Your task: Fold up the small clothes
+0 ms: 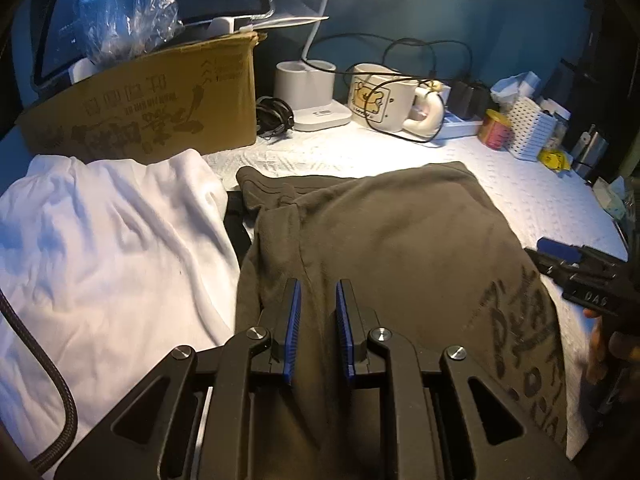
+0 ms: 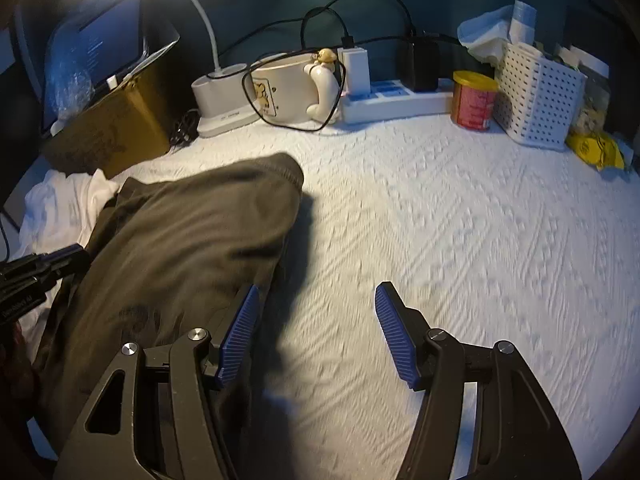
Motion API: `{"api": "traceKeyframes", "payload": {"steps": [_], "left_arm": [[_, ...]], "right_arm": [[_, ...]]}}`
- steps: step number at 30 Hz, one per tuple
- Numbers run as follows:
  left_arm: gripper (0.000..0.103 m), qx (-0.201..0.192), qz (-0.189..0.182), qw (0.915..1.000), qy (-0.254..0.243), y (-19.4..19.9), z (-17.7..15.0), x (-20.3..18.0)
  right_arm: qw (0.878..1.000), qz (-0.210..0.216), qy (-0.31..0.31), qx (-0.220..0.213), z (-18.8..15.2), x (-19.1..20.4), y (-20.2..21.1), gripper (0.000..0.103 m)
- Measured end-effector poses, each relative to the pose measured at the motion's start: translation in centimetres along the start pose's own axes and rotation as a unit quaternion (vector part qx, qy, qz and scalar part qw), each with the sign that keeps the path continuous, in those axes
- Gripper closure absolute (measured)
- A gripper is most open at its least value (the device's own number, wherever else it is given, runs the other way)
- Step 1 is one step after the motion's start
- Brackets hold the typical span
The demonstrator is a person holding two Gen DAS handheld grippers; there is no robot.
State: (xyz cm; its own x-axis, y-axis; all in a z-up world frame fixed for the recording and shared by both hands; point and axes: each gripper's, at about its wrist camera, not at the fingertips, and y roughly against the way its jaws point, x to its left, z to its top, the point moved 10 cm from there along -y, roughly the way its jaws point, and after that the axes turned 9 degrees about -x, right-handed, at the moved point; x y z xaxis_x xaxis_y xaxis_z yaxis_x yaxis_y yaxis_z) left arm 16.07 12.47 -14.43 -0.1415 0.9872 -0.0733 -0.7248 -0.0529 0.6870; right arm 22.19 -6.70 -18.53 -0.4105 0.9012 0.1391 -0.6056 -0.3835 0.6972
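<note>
A dark olive garment (image 1: 380, 248) lies spread on the white-covered tabletop (image 2: 460, 240), beside a white garment (image 1: 108, 240) to its left and in front of a cardboard box (image 1: 152, 108). The left tool (image 1: 318, 320) is clenched on a fold of the olive cloth, its blue pads close together. The right tool (image 2: 316, 336) stands released, jaws wide over bare cover at the garment's right edge, with a mug (image 2: 288, 92) and lamp base (image 2: 220, 100) behind.

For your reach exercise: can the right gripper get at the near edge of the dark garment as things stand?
Probably yes: the right gripper is open, its left finger already beside the dark garment, with only bare white cover around it.
</note>
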Motion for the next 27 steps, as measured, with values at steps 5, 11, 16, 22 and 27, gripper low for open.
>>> {"api": "traceKeyframes", "payload": {"steps": [5,11,16,22,27], "left_arm": [[0.085,-0.002,-0.002,1.0,-0.001,1.1,-1.0,-0.9],[0.085,-0.01,-0.008,0.9999,-0.008,2.7,-1.7,-2.3],[0.059,-0.029,-0.015,0.9994,-0.012,4.4,-1.7,-4.0],[0.055,-0.044,-0.022,0.9985,-0.023,6.0,-2.1,-6.2],[0.055,-0.054,-0.027,0.9975,-0.035,7.2,-2.7,-8.0]], "right_arm": [[1.0,-0.013,0.012,0.016,-2.2,0.2,0.4,0.039],[1.0,-0.018,0.009,0.006,-3.0,-0.3,2.1,0.039],[1.0,-0.015,0.009,0.001,-3.5,-0.4,3.8,0.039],[1.0,-0.014,0.003,-0.011,-4.2,-1.1,6.2,0.039],[1.0,-0.015,-0.012,-0.022,-5.0,-2.3,8.1,0.039]]}}
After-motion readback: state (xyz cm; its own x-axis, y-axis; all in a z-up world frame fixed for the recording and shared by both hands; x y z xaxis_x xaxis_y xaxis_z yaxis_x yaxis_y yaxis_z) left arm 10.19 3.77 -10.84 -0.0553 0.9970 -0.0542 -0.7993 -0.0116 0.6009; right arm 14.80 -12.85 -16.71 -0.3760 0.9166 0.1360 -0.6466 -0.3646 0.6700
